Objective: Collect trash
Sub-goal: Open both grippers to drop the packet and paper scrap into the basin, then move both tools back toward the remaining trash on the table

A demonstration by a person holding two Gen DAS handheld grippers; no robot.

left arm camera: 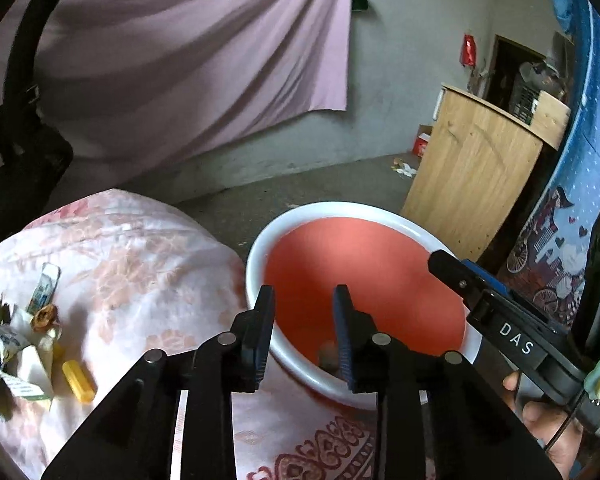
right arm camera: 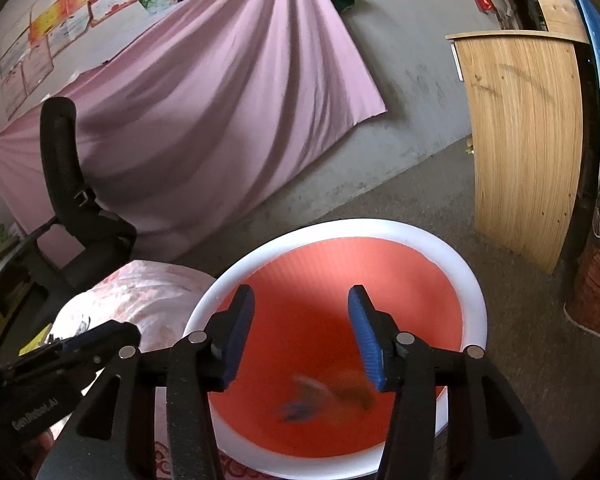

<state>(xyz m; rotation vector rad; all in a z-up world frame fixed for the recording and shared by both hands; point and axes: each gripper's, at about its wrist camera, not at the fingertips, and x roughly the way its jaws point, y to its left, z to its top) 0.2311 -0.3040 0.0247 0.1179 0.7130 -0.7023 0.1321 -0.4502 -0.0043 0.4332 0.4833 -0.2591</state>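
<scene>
A basin with a white rim point(left arm camera: 260, 248) point(right arm camera: 340, 228) and a red inside stands by the edge of a floral cloth point(left arm camera: 140, 264). My left gripper point(left arm camera: 304, 320) hangs over its near rim, open, with nothing between the fingers. My right gripper point(right arm camera: 300, 320) is open over the basin's middle, also holding nothing. Blurred scraps point(right arm camera: 304, 396) lie low inside the basin, and a small brown piece point(left arm camera: 327, 354) shows there too. A pile of wrappers point(left arm camera: 16, 360) and a yellow tube point(left arm camera: 78, 380) lie on the cloth at the left. The right gripper point(left arm camera: 446, 270) also shows in the left wrist view, and the left gripper point(right arm camera: 88, 340) in the right wrist view.
A wooden cabinet point(left arm camera: 472, 184) point(right arm camera: 528, 140) stands on the concrete floor behind the basin. A black chair point(right arm camera: 80, 208) is at the left by a pink sheet point(right arm camera: 220, 100) hung on the wall. A blue printed cloth point(left arm camera: 580, 160) hangs at the right.
</scene>
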